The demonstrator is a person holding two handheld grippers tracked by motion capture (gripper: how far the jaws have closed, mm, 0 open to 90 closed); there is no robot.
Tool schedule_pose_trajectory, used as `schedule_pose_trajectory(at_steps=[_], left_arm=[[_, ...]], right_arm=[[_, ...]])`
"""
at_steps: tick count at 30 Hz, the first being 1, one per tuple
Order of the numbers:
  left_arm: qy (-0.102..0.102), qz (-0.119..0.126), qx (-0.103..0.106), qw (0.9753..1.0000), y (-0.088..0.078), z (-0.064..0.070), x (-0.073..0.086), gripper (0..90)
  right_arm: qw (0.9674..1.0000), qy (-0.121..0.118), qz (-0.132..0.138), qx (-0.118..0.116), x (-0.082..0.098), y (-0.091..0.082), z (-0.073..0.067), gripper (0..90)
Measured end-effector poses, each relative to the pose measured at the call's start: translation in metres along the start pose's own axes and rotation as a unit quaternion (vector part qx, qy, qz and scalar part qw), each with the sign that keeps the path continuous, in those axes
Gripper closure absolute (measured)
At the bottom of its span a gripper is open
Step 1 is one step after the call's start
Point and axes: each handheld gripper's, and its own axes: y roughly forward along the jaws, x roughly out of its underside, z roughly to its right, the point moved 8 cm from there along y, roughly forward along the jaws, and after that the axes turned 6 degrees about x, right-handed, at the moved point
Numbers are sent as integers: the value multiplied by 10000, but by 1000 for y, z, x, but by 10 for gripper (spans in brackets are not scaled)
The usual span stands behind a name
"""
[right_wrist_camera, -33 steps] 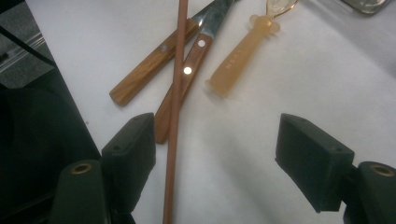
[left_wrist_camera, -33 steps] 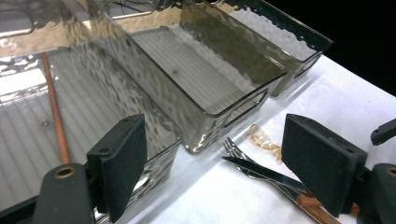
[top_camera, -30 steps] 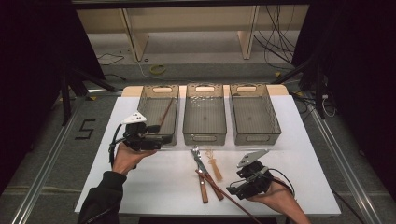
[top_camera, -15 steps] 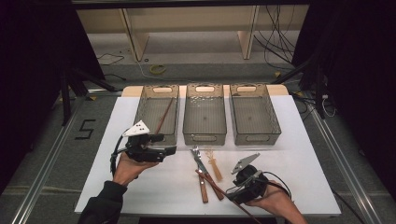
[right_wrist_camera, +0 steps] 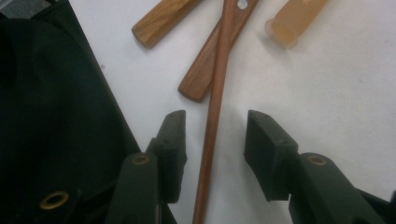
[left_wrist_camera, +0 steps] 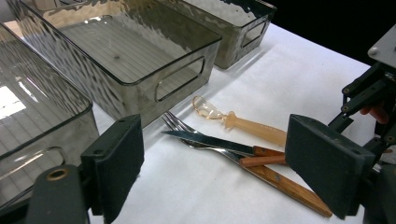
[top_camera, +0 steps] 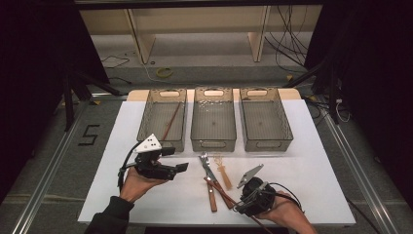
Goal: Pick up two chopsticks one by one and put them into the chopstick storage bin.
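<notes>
1. A thin wooden stick (right_wrist_camera: 212, 135) lies on the white worktop (top_camera: 316, 165) near its front edge, right of the middle. It crosses the wooden handles of the cutlery there.
2. The right gripper (right_wrist_camera: 215, 140) has its jaws on either side of the stick — they have just been closing, but a gap shows on each side and the pads are not yet pressing on it. In the high view this gripper (top_camera: 243, 192) sits low over the front edge, held in the person's right hand (top_camera: 285, 209).
3. Beside the stick lie a knife (left_wrist_camera: 219, 145) and a fork (left_wrist_camera: 243, 165), both with wooden handles, their handles crossing. Just beyond them is a pale orange plastic spoon (left_wrist_camera: 243, 125).
4. The left gripper (left_wrist_camera: 215, 163) is released, jaws wide apart with nothing between the pads, looking toward the cutlery. In the high view it (top_camera: 181, 167) hovers left of the cutlery, held in the left hand (top_camera: 139, 183).
5. Three smoky clear bins stand in a row along the back edge of the worktop — the left bin (top_camera: 146, 127) holds another thin stick (top_camera: 171, 121); the middle bin (top_camera: 214, 141) and the right bin (top_camera: 287, 131) stand next to it.
</notes>
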Motion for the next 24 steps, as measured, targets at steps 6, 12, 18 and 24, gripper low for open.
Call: schedule_pose_trajectory(at_steps=[6, 12, 18, 24], left_arm=[[-7, 23, 42, 10000, 0, 4, 4, 191], [12, -48, 56, 10000, 1, 6, 11, 189], [10, -123, 53, 9999, 1, 8, 17, 185], [10, -156, 66, 9999, 2, 8, 19, 185]], right_arm=[[9999, -78, -74, 29, 1, 3, -2, 681], [9999, -107, -114, 60, 1, 5, -3, 739], [9993, -256, -219, 151, 2, 7, -4, 773], [9990, -324, -237, 219, 1, 7, -4, 813]])
